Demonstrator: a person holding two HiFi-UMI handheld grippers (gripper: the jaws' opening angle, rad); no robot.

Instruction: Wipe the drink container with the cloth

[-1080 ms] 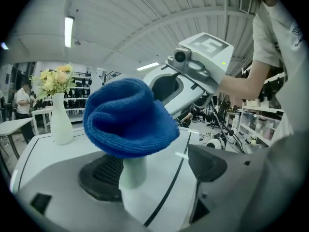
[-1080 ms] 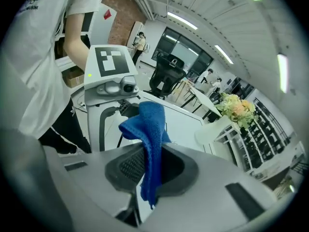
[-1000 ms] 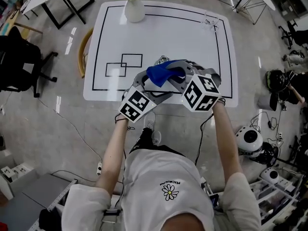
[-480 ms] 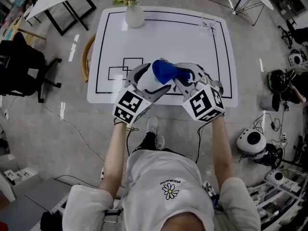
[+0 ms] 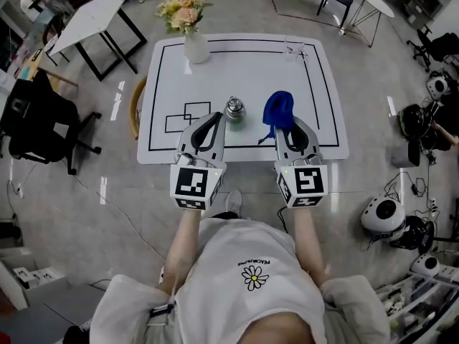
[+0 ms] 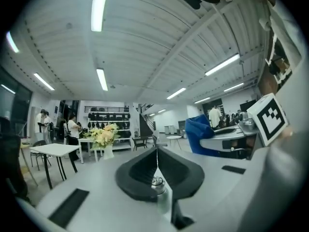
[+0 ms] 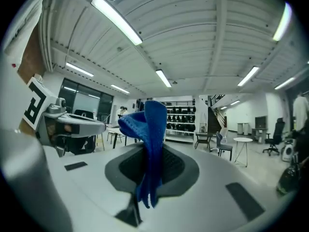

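The drink container, a small silver-lidded vessel, stands alone on the white table near its front edge. My left gripper hovers just left of it and nearer to me. Its jaws are closed together with nothing between them. In the left gripper view the pads meet in a thin line at the left gripper, and the container shows below them. My right gripper is shut on the blue cloth. In the right gripper view the cloth hangs folded between the pads, hiding the seam.
A white vase of flowers stands at the table's far left and a small glass object at the far right. Black tape rectangles mark the table's left front. A wooden chair sits by the left edge.
The grippers, which were together around the container with the cloth over it, have drawn apart and back toward me. The container now stands free on the table, and the cloth stayed with the right gripper.
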